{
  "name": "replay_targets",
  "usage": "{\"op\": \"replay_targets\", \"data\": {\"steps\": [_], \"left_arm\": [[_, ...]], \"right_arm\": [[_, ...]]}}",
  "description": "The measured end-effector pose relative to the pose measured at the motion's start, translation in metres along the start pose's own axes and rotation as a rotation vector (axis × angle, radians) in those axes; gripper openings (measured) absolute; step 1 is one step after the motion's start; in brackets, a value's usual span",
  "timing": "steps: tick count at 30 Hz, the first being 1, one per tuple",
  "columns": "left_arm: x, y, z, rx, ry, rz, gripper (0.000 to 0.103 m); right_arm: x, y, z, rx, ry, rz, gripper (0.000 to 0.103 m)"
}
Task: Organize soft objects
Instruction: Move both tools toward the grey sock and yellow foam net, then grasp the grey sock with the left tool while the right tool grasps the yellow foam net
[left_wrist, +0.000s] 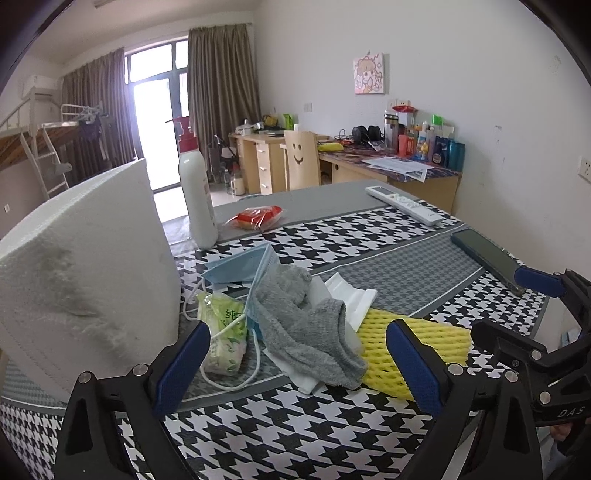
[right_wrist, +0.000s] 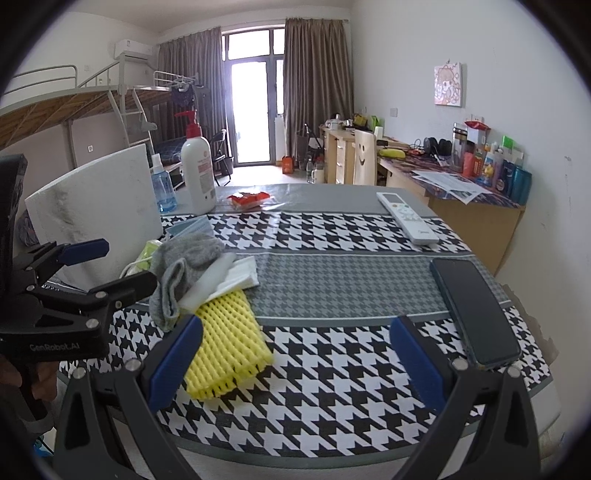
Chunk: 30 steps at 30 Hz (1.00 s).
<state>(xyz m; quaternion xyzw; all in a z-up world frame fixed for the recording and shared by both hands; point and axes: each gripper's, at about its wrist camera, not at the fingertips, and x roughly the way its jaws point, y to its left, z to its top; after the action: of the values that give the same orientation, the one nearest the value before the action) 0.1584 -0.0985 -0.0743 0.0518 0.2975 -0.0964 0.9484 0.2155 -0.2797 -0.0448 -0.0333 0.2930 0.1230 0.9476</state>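
Note:
A heap of soft things lies on the houndstooth tablecloth (left_wrist: 295, 424): a grey sock (left_wrist: 306, 325) on top, a blue face mask (left_wrist: 240, 266), white folded tissue (left_wrist: 351, 295), a yellow foam net (left_wrist: 406, 343) and a green wipes pack (left_wrist: 221, 332). My left gripper (left_wrist: 297, 365) stands open just short of the sock, its pads touching nothing. In the right wrist view the sock (right_wrist: 184, 269) and yellow net (right_wrist: 229, 339) lie to the left. My right gripper (right_wrist: 297, 363) is open over bare cloth, its left finger beside the net. The left gripper (right_wrist: 110, 264) shows there too.
A large white foam block (left_wrist: 85, 280) stands left of the heap. Behind are a lotion pump bottle (left_wrist: 197, 195), a blue spray bottle (right_wrist: 162, 188) and a red packet (left_wrist: 255, 218). A white remote (right_wrist: 406, 218) and a dark phone (right_wrist: 476, 314) lie at the right.

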Motion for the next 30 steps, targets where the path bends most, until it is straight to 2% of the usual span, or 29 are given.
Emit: {"op": "replay_targets", "data": {"steps": [16, 26, 30], "left_arm": [[0.026, 0.003, 0.001, -0.019, 0.050, 0.011, 0.083], [0.034, 0.004, -0.001, -0.029, 0.083, 0.008, 0.062], [0.035, 0.005, -0.002, -0.016, 0.085, -0.003, 0.047]], "right_arm": [[0.020, -0.004, -0.002, -0.009, 0.047, 0.010, 0.102], [0.024, 0.003, -0.002, -0.032, 0.061, 0.039, 0.102], [0.027, 0.004, -0.002, -0.023, 0.068, 0.057, 0.102]]}}
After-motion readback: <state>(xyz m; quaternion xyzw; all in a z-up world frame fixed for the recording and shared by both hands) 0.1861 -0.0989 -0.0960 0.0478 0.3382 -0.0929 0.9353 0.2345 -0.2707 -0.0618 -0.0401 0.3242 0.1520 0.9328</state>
